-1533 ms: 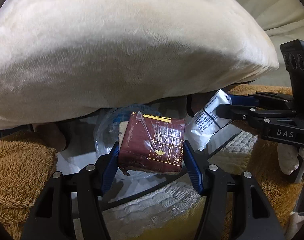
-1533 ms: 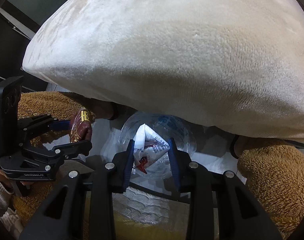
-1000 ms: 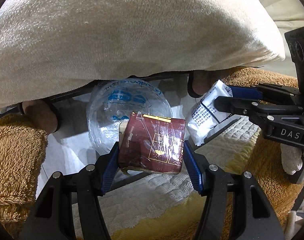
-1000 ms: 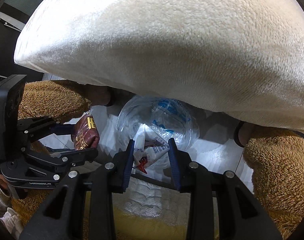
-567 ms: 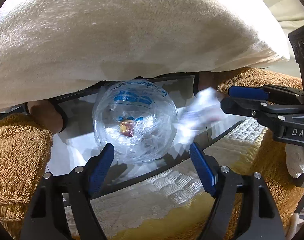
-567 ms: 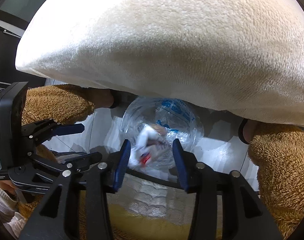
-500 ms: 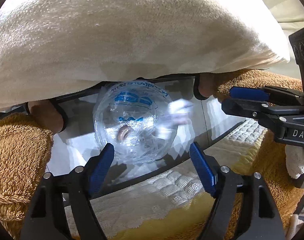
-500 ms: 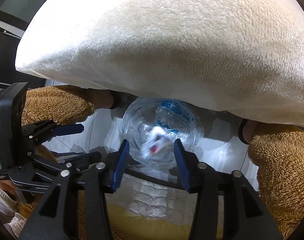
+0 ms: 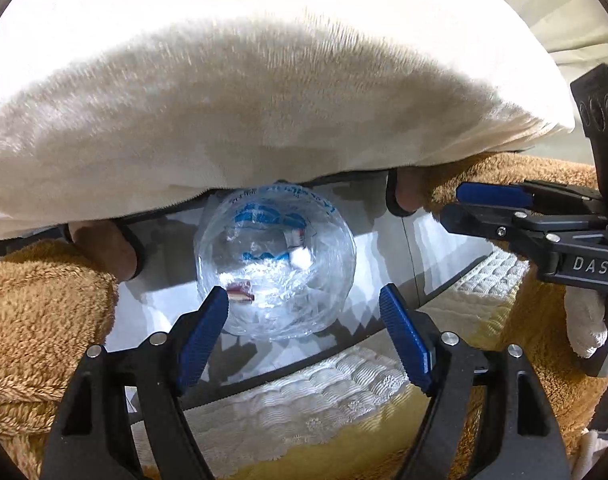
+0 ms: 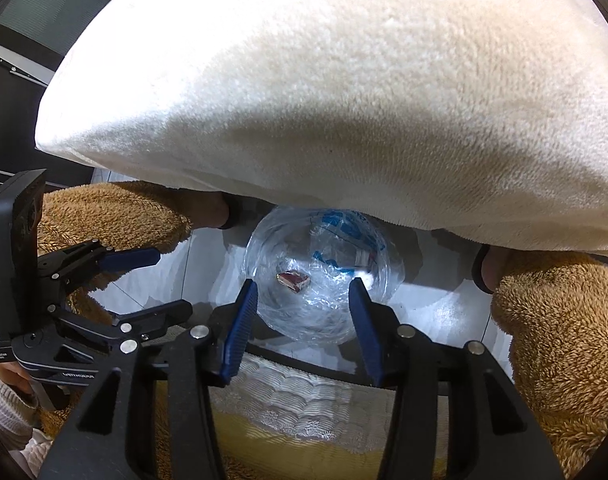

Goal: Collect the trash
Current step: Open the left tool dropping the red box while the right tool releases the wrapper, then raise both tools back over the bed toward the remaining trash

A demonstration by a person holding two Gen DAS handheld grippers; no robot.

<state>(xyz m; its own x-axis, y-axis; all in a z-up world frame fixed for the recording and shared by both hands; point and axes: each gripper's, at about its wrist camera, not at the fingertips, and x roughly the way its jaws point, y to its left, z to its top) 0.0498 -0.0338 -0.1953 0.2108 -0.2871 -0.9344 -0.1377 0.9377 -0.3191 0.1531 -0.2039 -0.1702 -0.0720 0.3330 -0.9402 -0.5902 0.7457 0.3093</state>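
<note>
A bin lined with a clear plastic bag [image 9: 276, 276] stands on the floor below, seen from above; it also shows in the right wrist view [image 10: 324, 280]. A maroon wrapper [image 9: 240, 291] lies inside it, also seen from the right wrist [image 10: 293, 279], and a white packet [image 9: 300, 254] lies at its far side, in the right wrist view too [image 10: 364, 268]. My left gripper [image 9: 304, 320] is open and empty above the bin. My right gripper [image 10: 302, 304] is open and empty above the bin, and shows at the right of the left wrist view [image 9: 492, 208].
A large cream pillow [image 9: 244, 100] hangs over the bin's far side. Brown fleece legs [image 10: 564, 328] stand on either side of the bin. A white quilted mattress edge [image 9: 304, 400] lies under the grippers. The floor is pale tile [image 10: 444, 316].
Both grippers opened and dropped their loads. The maroon wrapper and the white packet fell into the clear bag and now lie at its bottom.
</note>
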